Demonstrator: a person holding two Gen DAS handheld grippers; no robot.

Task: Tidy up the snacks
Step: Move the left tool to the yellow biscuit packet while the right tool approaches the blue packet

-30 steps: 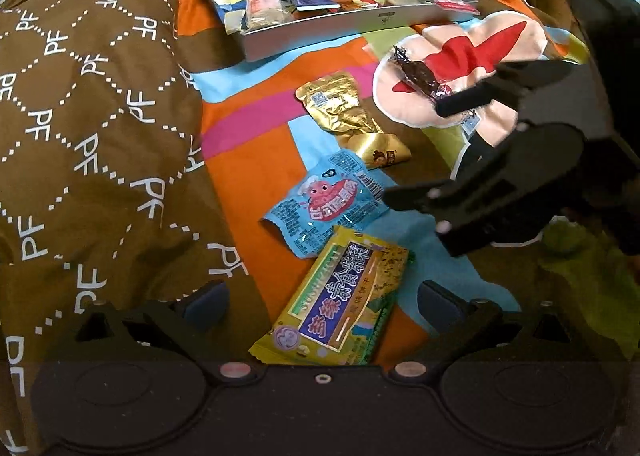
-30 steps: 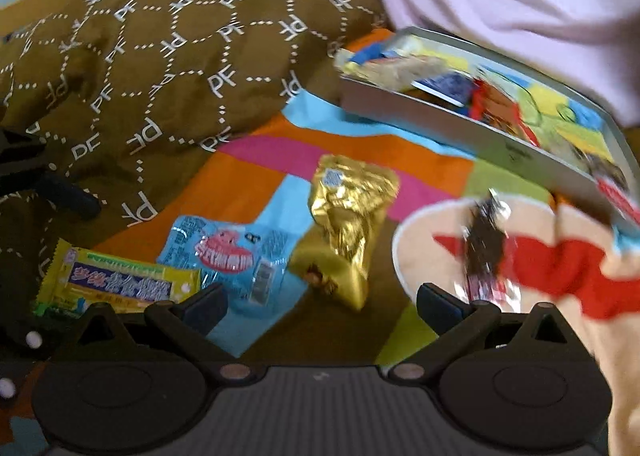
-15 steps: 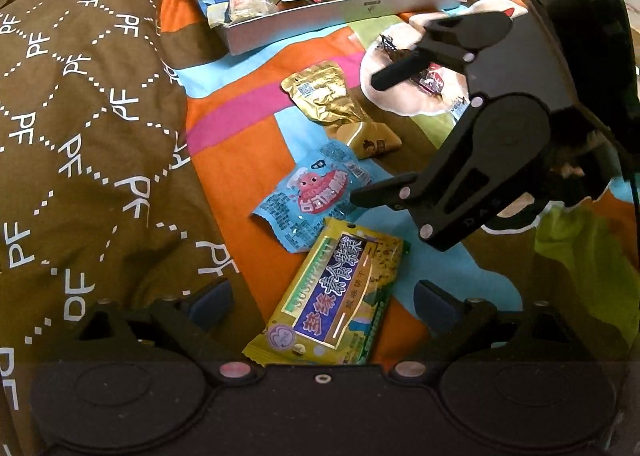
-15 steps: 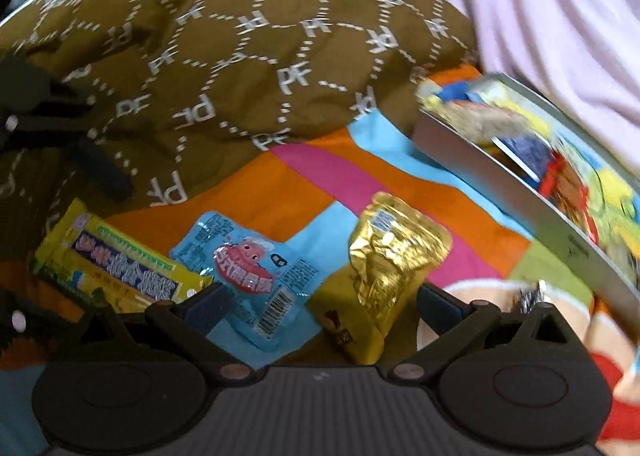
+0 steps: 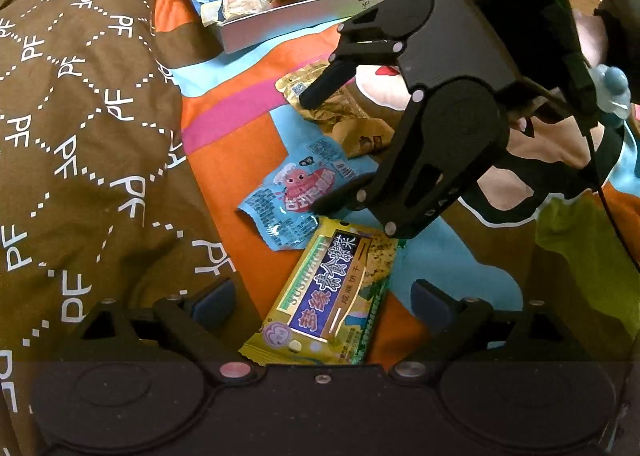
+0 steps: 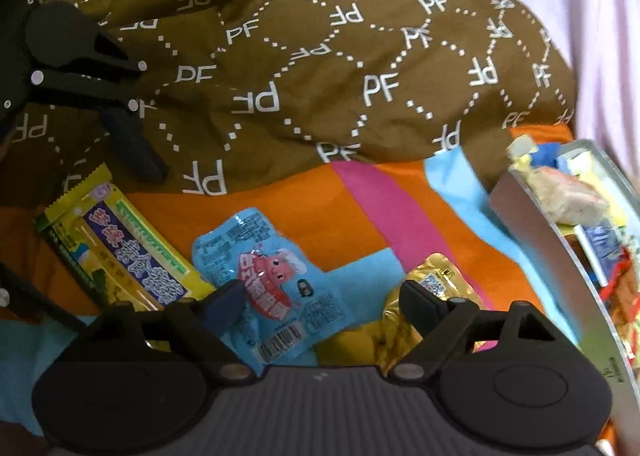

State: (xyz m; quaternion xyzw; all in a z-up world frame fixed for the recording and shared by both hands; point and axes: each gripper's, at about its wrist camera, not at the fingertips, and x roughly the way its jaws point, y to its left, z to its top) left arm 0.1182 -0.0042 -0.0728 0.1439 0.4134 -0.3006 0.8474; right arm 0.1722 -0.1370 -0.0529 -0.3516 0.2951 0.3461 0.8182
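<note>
The right gripper (image 6: 320, 298) straddles the blue snack packet (image 6: 276, 288), fingers closing to lift it toward the tray (image 6: 560, 256), while the left gripper (image 5: 320, 296) waits, fingers spread, over the yellow cracker pack (image 5: 328, 296).

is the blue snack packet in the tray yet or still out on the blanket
Out. The blue snack packet lies flat on the blanket, between the yellow packet and gold packet, apart from the tray.
</note>
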